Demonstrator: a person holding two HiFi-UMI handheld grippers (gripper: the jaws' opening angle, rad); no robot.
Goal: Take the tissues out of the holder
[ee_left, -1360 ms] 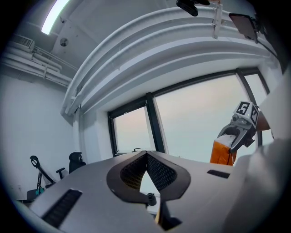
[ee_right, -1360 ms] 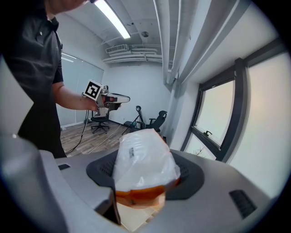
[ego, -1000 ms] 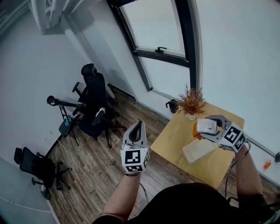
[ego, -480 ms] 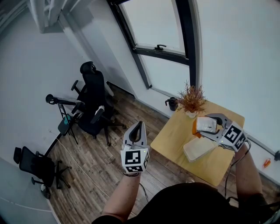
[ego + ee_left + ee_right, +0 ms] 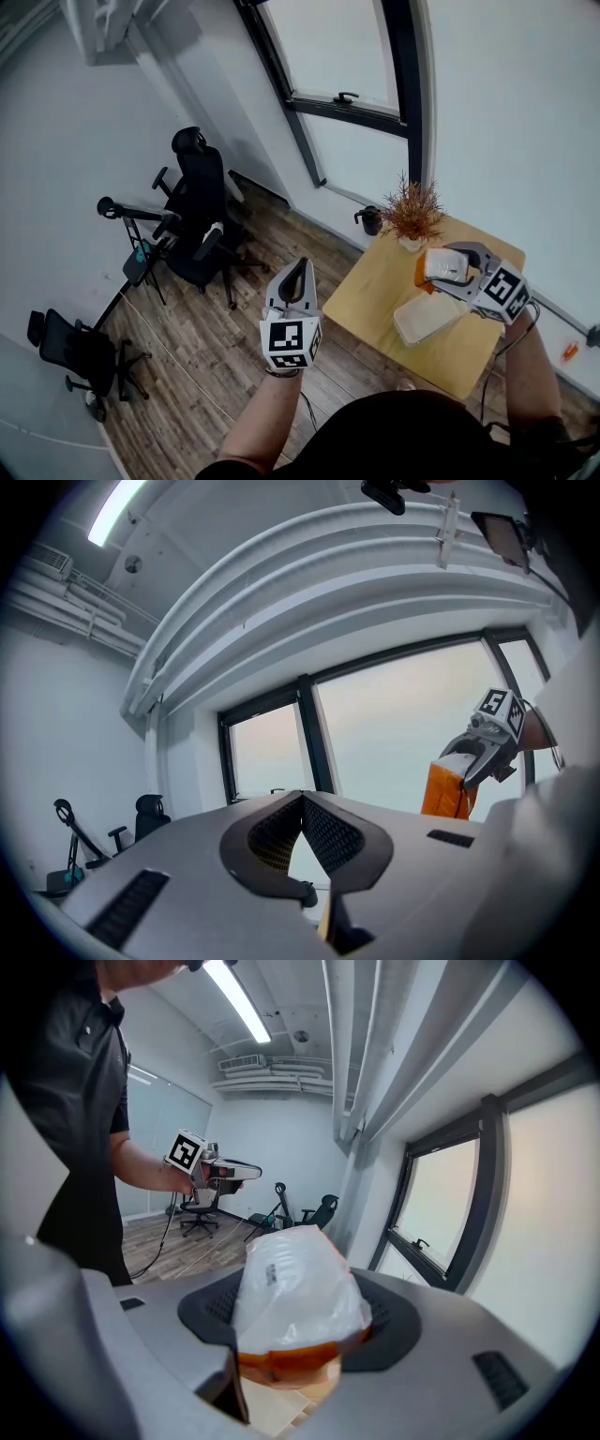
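With the right gripper (image 5: pixel 442 272) clamped on the plastic-wrapped tissue pack (image 5: pixel 295 1288) above the cream holder (image 5: pixel 427 321) on the table (image 5: pixel 370 295), and the left gripper (image 5: pixel 297 269) pinched together empty to the left, the slick wrap may slip from that grip and drop.

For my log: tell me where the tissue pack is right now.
Head view, right side: the tissue pack is clamped in the right gripper above the wooden table, close to the potted plant.

Left hand-held gripper (image 5: pixel 299 266) closed (right hand-held gripper (image 5: pixel 439 269) clamping).
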